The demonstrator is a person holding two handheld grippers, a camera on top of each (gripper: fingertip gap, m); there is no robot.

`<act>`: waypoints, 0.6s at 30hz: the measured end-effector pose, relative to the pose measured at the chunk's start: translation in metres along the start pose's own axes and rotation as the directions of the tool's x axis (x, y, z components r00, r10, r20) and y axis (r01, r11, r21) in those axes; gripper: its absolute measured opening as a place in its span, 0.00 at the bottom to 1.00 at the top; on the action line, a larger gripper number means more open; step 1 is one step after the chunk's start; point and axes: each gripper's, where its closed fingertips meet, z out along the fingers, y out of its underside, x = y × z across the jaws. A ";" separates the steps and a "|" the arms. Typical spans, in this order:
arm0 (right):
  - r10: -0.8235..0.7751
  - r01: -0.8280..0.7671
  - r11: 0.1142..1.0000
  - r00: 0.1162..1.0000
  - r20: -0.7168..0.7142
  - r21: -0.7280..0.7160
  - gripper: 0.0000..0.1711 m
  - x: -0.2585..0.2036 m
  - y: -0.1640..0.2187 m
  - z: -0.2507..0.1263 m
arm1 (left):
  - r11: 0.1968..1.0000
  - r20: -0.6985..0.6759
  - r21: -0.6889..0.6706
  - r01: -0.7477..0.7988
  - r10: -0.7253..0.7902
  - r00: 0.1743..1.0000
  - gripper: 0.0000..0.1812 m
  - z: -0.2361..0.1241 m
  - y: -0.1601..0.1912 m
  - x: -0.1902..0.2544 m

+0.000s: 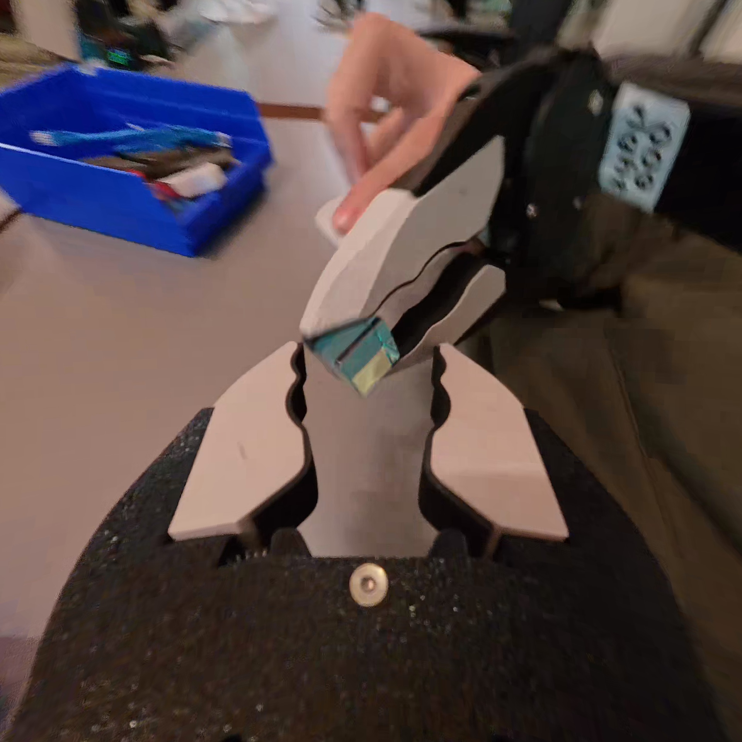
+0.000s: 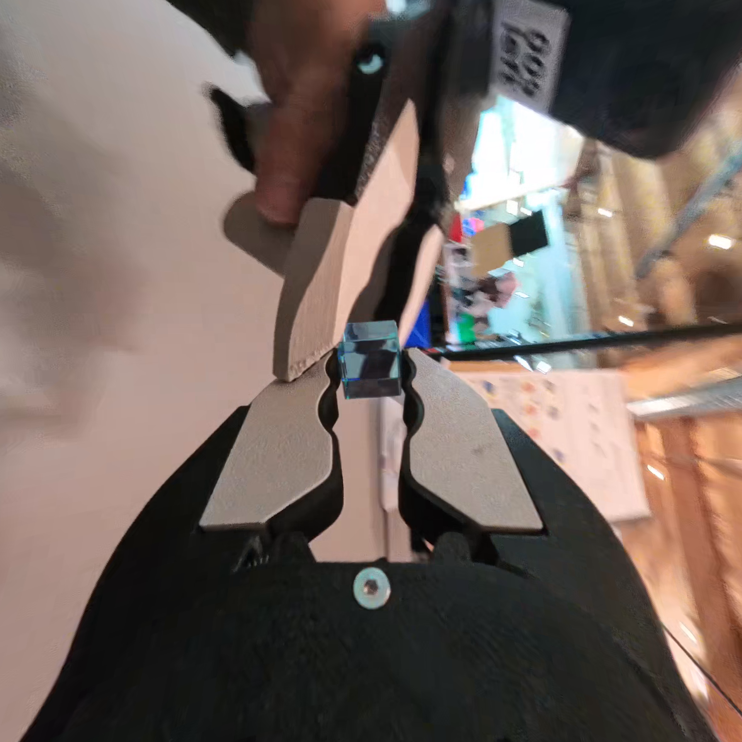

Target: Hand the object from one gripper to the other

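The right gripper [image 2: 370, 371] pinches a small translucent blue cube [image 2: 369, 367] at its fingertips. The left gripper [image 1: 367, 353] faces it with fingers spread, the cube [image 1: 355, 355] sitting just ahead of and between its tips. A sound transfer likely needs the left fingers to close squarely on the free faces before the right ones release. One left fingertip [image 2: 287, 361] appears to touch the right gripper, leaving little clearance; open air lies below.

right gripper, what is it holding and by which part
The right gripper holds a small blue-green glass cube, pinched by two opposite side faces at its fingertips. The left gripper is open and holds nothing.
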 end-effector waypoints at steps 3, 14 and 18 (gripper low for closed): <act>-0.122 0.093 0.986 0.969 -0.216 -0.137 0.17 0.032 0.021 -0.004 | 0.988 0.195 0.142 0.066 -0.093 0.976 0.32 -0.008 -0.025 -0.028; -0.295 0.143 0.893 0.902 -0.316 -0.426 0.17 0.050 0.039 -0.008 | 0.982 0.567 0.160 -0.098 -0.010 0.824 0.14 -0.003 -0.051 -0.044; -0.111 0.023 0.954 0.953 -0.281 -0.299 0.20 0.043 0.037 -0.005 | 0.983 0.522 0.151 -0.109 0.014 0.853 0.14 -0.003 -0.048 -0.043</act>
